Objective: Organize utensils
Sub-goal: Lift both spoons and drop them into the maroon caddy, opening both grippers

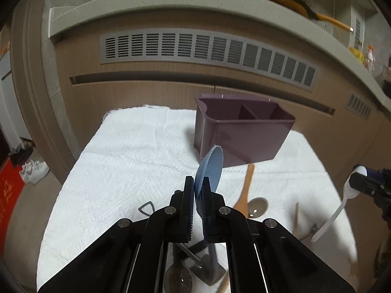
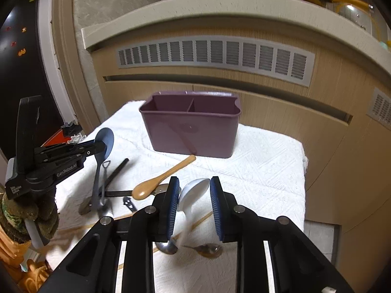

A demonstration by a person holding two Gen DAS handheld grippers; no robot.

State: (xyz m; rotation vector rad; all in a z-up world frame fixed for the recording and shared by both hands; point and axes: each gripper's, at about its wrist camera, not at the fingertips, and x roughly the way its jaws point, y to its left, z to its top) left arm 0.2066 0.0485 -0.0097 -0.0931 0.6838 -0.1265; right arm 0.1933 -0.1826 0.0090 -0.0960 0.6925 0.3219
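Two utensils lifted, none yet stowed; step judged as carry-to-holder, early in the task. Item 1, white cloth: spread over the table, bearing all else. Item 2, purple caddy: upright at 12 o'clock on the cloth, split by one divider into two compartments, nothing seen inside either. Item 3, left gripper: at 9 o'clock in the right wrist view, jaws drawn narrow and clamped flat on the bowl of the blue spoon, handle hanging down clear of the cloth. Item 4, right gripper: jaws at a middling gap, pads bearing on both edges of the bowl of the white spoon, handle dangling below and blurred; seen at 3 o'clock in the left wrist view, raised off the cloth. Item 5, wooden spoon: loose on the cloth at 6 o'clock of the caddy, handle tip just beside its base. Item 6, metal spoons: lying near the right gripper, beside a thin chopstick. Next move, by judgement: each held spoon carried to 12 o'clock over the caddy rim, handle lowered into one compartment, jaws released only once the handle is inside; some risk of a swinging handle catching the rim.
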